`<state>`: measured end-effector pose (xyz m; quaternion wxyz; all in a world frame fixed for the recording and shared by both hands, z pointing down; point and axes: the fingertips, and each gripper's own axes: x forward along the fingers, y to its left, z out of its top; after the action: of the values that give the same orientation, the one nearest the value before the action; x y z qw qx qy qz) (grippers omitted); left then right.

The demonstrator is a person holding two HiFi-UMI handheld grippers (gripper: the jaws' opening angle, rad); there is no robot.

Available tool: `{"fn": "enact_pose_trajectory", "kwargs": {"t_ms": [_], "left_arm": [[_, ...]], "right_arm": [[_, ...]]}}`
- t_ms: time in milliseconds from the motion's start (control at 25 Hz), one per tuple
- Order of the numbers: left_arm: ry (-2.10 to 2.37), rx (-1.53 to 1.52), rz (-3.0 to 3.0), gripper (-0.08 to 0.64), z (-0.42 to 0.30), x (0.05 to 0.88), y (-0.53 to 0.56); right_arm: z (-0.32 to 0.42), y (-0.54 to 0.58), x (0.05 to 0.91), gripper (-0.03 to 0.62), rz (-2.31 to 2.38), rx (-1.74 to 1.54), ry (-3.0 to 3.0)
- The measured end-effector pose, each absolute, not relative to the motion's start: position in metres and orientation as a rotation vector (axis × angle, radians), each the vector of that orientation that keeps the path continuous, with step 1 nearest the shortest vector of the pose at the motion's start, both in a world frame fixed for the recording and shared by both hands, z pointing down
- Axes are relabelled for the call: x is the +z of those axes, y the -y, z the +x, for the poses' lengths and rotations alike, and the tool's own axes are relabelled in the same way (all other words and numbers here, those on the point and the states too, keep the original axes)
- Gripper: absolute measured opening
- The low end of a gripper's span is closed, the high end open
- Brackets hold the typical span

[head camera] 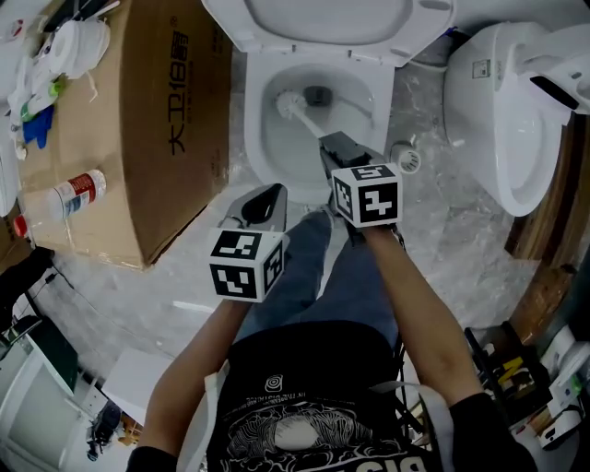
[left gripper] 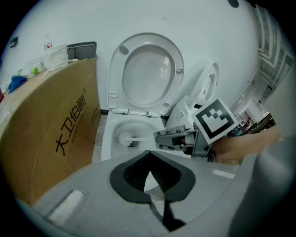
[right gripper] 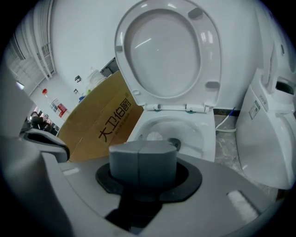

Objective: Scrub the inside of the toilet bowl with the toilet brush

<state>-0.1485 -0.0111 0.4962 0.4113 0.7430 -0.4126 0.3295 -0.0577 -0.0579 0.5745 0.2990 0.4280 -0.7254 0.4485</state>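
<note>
Inside the toilet bowl [head camera: 256, 138], toward its left wall, sits the toilet brush [head camera: 289, 103], handle clamped in the right gripper [head camera: 332, 147]; left gripper [head camera: 267, 195] hangs closed and empty near the front rim.

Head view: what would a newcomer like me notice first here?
The open toilet at top centre, seat raised, has a white brush dipped into it. Just below, the right gripper, topped by a black-and-white marker cube, is shut on the brush handle. The left gripper hangs beside it, shut and empty. A large cardboard box fills the left.
</note>
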Motion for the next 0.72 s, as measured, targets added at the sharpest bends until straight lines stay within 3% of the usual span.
{"fn": "enact_pose_trajectory", "kwargs": {"t_ms": [720], "left_arm": [[0.960, 0.873, 1.934, -0.006, -0.133, 0.494, 0.016]], "right_arm": [[0.021, 0.056, 0.565, 0.150, 1.383, 1.216, 1.795]]}}
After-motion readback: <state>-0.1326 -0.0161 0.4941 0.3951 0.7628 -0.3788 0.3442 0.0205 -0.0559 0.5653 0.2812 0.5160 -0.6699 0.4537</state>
